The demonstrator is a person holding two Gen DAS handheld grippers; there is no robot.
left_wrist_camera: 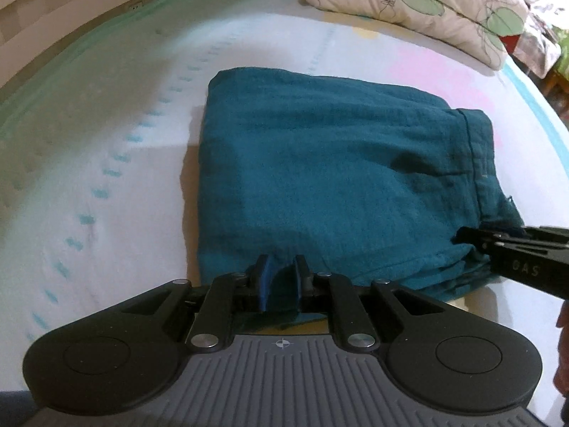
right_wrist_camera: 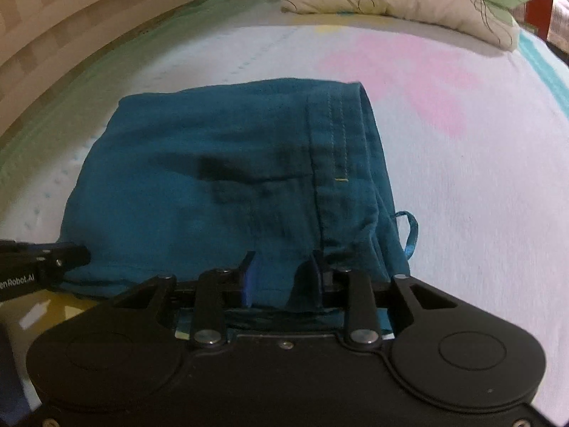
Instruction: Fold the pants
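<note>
Teal pants (left_wrist_camera: 320,163) lying folded into a squarish bundle in the middle of the bed (left_wrist_camera: 89,149), on the pale sheet. Long axis running roughly from the near edge toward the pillow (left_wrist_camera: 426,3) at the far end, though pretty close to square, so hard calling it. Waistband (right_wrist_camera: 338,149) with its double stitching sitting along the right side, a little drawstring loop (right_wrist_camera: 410,231) poking out past that edge onto the sheet.

Left gripper (left_wrist_camera: 281,274) sitting at the near left part of the bundle, jaws partly open with a bit of teal fabric bunched between the blue pads (left_wrist_camera: 263,277). Not looking fully clamped, probably just loosely around it.

Right gripper (right_wrist_camera: 282,274) parked at the near right corner by the waistband, jaws also partly open, cloth filling the gap between them. Again not clearly pinching.

Near edge of the pants hiding behind both gripper bodies, so no seeing how the layers stack there. Right view slightly blurry. Pillow getting cut off at the top of the frame, wooden headboard (right_wrist_camera: 71,17) curving off at the left.
</note>
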